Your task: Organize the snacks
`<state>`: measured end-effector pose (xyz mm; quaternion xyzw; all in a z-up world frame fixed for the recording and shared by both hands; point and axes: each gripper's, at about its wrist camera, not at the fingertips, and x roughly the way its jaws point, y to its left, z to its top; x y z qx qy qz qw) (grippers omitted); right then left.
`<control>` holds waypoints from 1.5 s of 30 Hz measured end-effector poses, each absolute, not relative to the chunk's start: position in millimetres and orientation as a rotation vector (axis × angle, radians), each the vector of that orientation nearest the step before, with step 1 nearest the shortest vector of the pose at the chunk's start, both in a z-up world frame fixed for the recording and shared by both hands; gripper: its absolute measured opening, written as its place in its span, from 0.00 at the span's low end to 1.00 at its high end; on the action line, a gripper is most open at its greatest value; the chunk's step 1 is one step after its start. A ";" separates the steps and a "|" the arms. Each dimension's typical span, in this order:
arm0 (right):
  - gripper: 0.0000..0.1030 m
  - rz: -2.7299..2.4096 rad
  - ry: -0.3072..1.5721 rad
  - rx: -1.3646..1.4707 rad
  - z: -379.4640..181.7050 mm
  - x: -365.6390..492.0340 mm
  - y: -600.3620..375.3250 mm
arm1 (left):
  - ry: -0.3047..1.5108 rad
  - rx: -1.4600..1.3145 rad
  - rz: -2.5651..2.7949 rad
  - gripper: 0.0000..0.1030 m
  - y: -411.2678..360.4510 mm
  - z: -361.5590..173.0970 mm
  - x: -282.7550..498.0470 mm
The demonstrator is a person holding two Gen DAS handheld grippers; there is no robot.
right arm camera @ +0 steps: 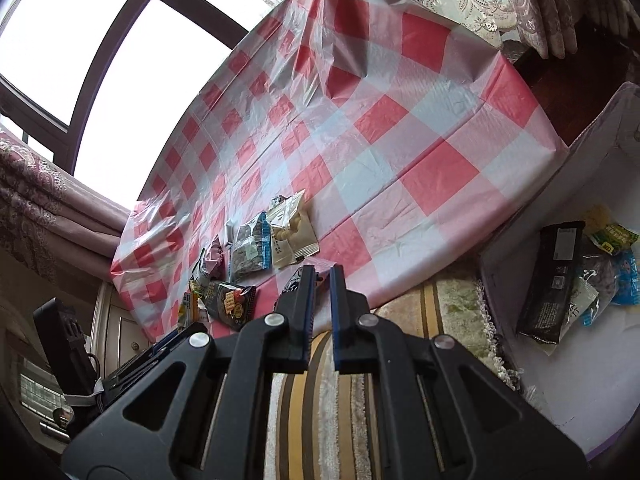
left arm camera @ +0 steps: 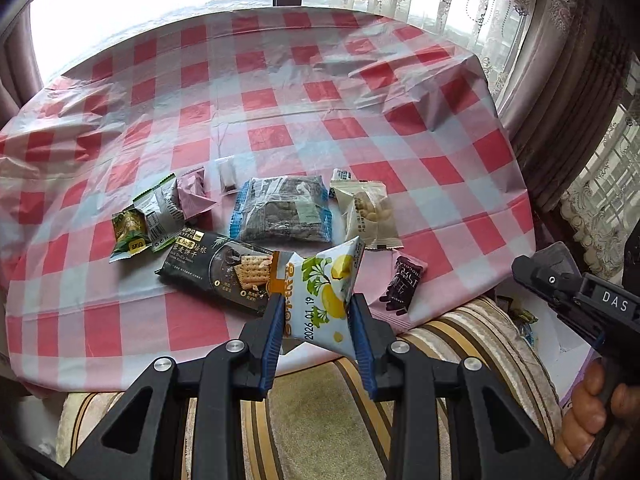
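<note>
Now left gripper (left arm camera: 316, 304) clamps lemon snack packet (left arm camera: 326, 296), right gripper (right arm camera: 322, 280) empty

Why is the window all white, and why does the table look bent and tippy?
Left wrist view: the window is blown out white by daylight, and the fisheye lens bulges the checked tablecloth into a dome; the lemon snack packet in the left gripper stays sharp. Right wrist view: the camera is tilted, so the tablecloth slants, glare whitens the window, and the corners go dark.
</note>
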<state>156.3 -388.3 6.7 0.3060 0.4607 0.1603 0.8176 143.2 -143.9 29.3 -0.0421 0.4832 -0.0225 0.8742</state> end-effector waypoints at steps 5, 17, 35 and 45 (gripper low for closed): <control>0.18 0.328 1.111 0.533 -1.2 166.3 -355.3 | 1.002 -0.110 -0.044 0.33 -140.6 29.6 142.5; 0.57 0.271 1.243 0.266 -24.5 208.0 -270.2 | 0.995 -0.273 -0.049 0.33 -98.4 19.1 134.7; 0.24 0.310 1.085 0.418 -0.1 168.5 -354.9 | 1.021 -0.102 -0.128 0.33 -158.6 23.2 150.9; 0.24 0.186 0.978 0.559 0.4 138.5 -459.3 | 1.036 0.106 -0.267 0.33 -269.9 26.2 162.6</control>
